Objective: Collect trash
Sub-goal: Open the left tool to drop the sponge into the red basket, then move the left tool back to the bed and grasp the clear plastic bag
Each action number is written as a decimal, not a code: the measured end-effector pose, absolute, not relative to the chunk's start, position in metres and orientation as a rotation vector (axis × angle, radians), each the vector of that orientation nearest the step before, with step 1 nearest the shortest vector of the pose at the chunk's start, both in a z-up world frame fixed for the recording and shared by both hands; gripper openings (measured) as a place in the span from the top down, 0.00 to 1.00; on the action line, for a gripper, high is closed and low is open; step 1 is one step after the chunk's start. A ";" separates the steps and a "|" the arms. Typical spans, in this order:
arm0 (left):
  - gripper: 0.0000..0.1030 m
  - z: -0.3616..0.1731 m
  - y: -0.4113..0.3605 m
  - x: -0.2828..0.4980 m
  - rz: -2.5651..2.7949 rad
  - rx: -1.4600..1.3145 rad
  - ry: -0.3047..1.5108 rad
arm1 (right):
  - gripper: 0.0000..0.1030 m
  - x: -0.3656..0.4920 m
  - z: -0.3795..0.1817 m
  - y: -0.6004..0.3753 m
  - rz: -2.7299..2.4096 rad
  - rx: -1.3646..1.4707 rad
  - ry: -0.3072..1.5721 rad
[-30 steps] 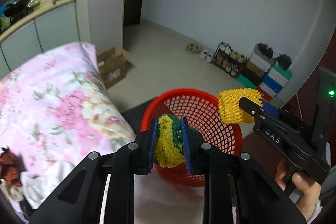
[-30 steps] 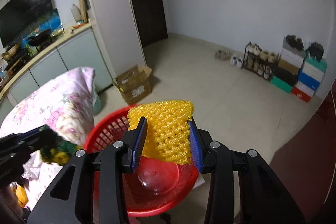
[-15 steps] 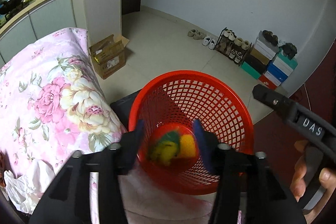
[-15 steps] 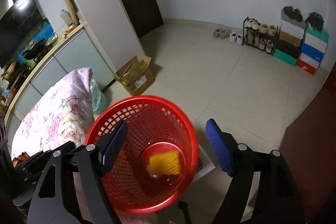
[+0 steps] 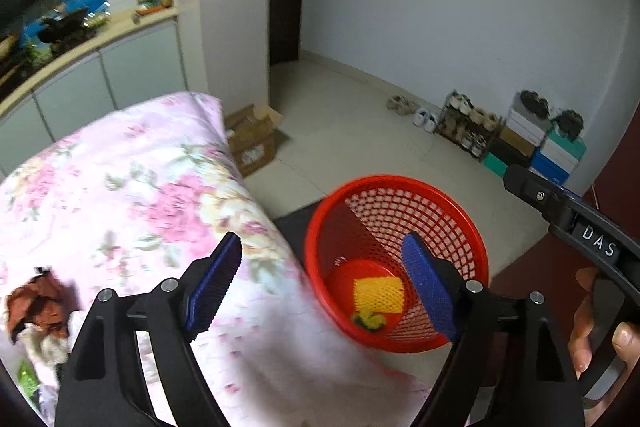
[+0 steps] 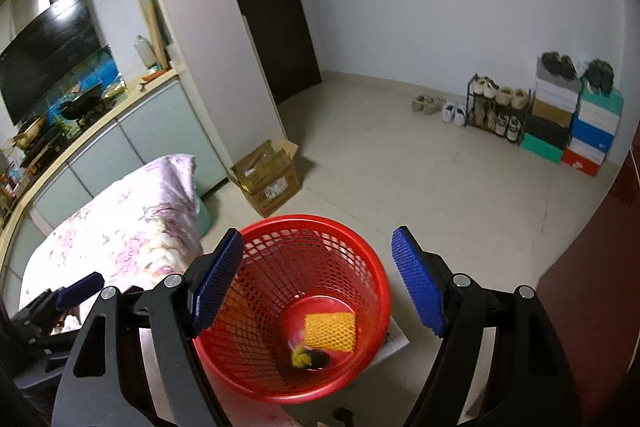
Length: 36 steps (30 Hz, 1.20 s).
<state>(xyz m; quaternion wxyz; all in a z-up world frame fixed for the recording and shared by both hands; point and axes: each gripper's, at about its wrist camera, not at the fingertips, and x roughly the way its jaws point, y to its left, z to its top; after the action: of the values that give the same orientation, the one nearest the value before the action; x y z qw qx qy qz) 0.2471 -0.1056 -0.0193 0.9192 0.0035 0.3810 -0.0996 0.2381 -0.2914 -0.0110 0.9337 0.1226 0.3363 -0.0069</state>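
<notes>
The left gripper is opening its jaws, which are standing wide apart with nothing between the blue pads; only the bedspread and the basket are showing through the gap. It is hanging over the edge of the pink floral bedspread, touching nothing.

The right gripper is also holding its jaws wide, gripping nothing, and is hovering above the red mesh basket, pointing down into it. A person's hand is wrapping around its handle at the right edge of the left wrist view.

The trash is lying on the basket's solid red bottom: a yellow foam net is resting flat there, and a small yellow and green wad is sitting just beside it, on the near side.

More crumpled brown and white scraps are lying on the bedspread, off to the left of the left gripper and well apart from the basket. The basket is standing on the floor close to the bed's edge.
</notes>
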 end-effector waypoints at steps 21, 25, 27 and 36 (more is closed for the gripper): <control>0.17 0.021 0.014 0.133 0.082 -0.022 0.620 | 0.20 0.175 0.038 -0.194 0.240 0.068 0.513; 0.17 0.020 0.065 0.110 0.163 -0.076 0.614 | 0.17 0.166 0.039 -0.177 0.310 0.053 0.521; 0.17 0.021 0.093 0.098 0.219 -0.094 0.608 | 0.16 0.163 0.037 -0.166 0.330 0.041 0.525; 0.17 0.019 0.203 0.060 0.366 -0.229 0.604 | 0.16 0.158 0.029 -0.126 0.406 0.033 0.575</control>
<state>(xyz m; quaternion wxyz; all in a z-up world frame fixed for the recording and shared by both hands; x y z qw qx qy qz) 0.0599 0.2028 0.0194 0.9319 -0.1119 0.2951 0.1786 0.1576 -0.1259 0.0292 0.9385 0.0160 0.2818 0.1987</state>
